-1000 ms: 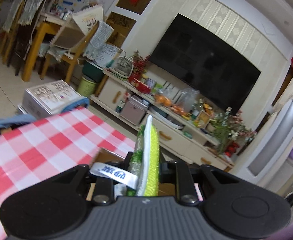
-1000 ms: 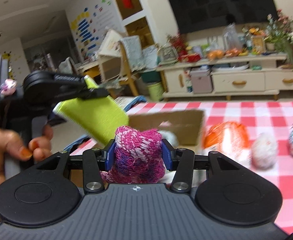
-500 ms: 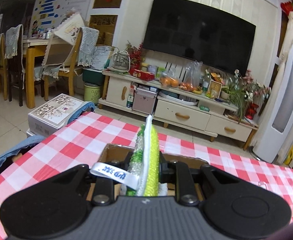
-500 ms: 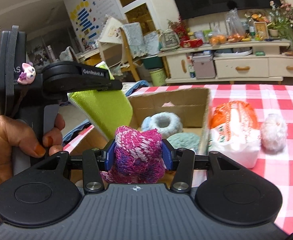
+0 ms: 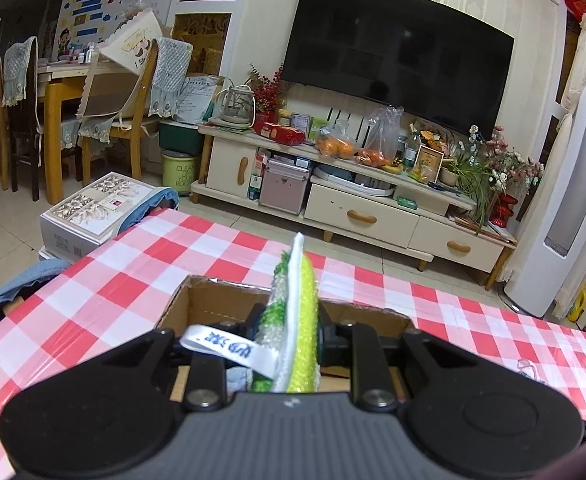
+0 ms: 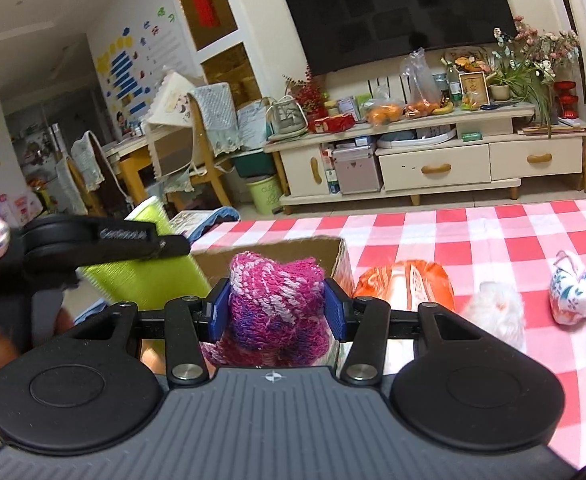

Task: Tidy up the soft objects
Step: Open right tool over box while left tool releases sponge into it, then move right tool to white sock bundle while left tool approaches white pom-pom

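Left wrist view: the left gripper is easing apart around the green scrub pad — upright, long axis toward 12 o'clock — directly over the cardboard box.

Right wrist view: the right gripper clamps the pink knitted ball; the box lies at 12 o'clock — the left gripper is nearer.

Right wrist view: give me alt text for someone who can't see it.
The right gripper clamps a pink knitted ball above an open cardboard box on a red-checked tablecloth. At left, the left gripper holds a green scrubbing pad near the box. An orange-wrapped bundle, a white fluffy ball and a floral pouch lie to the right.
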